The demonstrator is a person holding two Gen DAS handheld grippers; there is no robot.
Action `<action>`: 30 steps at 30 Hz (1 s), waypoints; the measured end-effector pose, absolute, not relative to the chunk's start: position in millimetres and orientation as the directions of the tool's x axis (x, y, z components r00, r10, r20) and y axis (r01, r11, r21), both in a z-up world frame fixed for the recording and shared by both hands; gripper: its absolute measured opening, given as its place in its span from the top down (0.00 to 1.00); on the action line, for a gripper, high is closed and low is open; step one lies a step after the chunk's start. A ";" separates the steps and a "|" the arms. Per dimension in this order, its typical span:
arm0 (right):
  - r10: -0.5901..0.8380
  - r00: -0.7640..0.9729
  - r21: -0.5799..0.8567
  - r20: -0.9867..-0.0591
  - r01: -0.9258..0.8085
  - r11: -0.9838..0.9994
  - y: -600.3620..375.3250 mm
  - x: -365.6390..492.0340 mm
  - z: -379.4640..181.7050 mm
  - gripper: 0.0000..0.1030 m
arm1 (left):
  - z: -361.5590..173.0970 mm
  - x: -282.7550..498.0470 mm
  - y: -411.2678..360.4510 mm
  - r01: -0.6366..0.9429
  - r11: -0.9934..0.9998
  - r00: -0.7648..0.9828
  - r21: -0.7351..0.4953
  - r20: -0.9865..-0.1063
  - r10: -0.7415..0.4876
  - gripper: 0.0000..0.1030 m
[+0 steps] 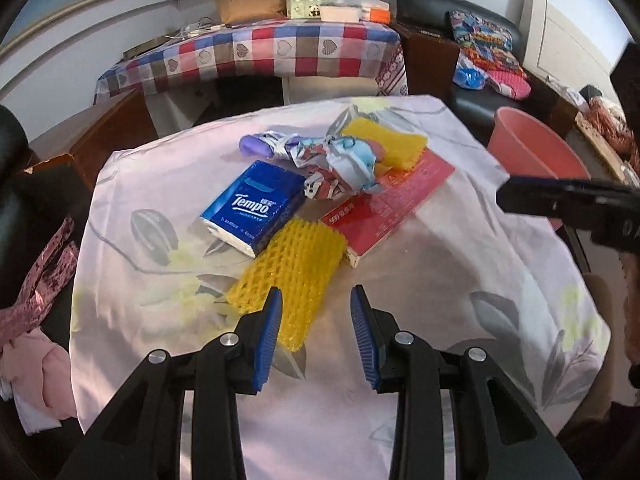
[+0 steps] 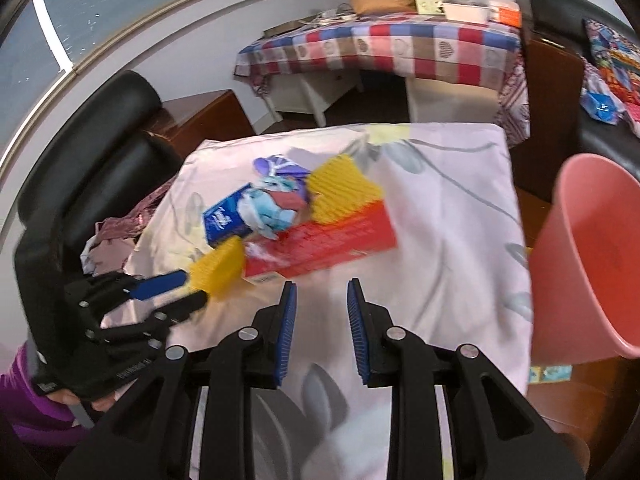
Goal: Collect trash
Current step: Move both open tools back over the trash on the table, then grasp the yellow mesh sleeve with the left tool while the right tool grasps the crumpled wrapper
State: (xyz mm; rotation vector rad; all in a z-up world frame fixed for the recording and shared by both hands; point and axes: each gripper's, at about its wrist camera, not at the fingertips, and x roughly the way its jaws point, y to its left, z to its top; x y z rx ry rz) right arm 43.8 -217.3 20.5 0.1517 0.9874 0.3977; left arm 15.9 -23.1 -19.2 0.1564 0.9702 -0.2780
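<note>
A pile of trash lies on a table under a pink floral cloth (image 1: pixel 440 280): a yellow foam net (image 1: pixel 296 268), a blue Tempo tissue pack (image 1: pixel 256 208), a red flat box (image 1: pixel 392 204), crumpled printed wrappers (image 1: pixel 340 164), a second yellow net (image 1: pixel 384 140) and a purple item (image 1: pixel 256 146). My left gripper (image 1: pixel 316 300) is open, its fingertips just above the near end of the yellow foam net; it also shows in the right wrist view (image 2: pixel 188 290). My right gripper (image 2: pixel 322 292) is open and empty above the cloth, in front of the red box (image 2: pixel 320 244).
A pink bin (image 2: pixel 592 256) stands at the table's right side. A black sofa (image 2: pixel 100 152) is on the left, a checked-cloth table (image 1: pixel 256 52) with a paper bag behind, and clothes lie on a black seat at far right.
</note>
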 end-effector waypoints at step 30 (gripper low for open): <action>0.194 0.566 -0.087 -0.802 -0.432 0.898 -102.3 104.0 11.6 0.54 | -20.0 -1.6 19.6 0.248 0.951 0.507 -0.187 -0.811 -0.292 0.94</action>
